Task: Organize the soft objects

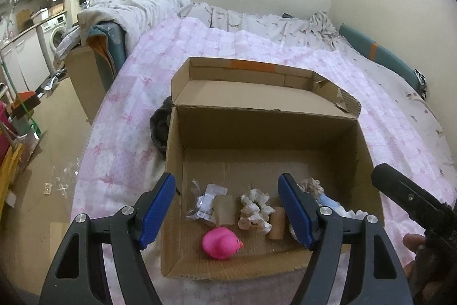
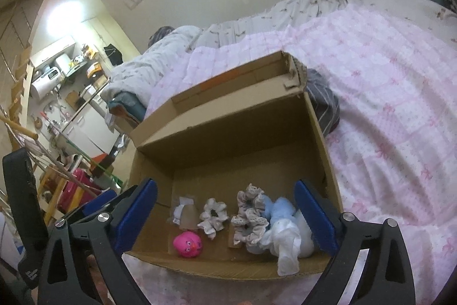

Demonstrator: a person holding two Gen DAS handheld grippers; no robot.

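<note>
Scrunchies, blue cloth and duck lie in the box on the bed, lower centre; right tongs wide open, empty; left tongs open, empty.

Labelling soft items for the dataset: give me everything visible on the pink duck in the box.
The pink duck is a small toy in bright, glossy pink that looks like rubber or soft plastic, with a rounded body, a rounder head, an orange-red beak and dark printed eyes. It looks whole and undented. It sits upright on the floor of the open cardboard box, near the front wall, apart from the white scrunchie and the translucent packet behind it. No tool touches it.
</note>
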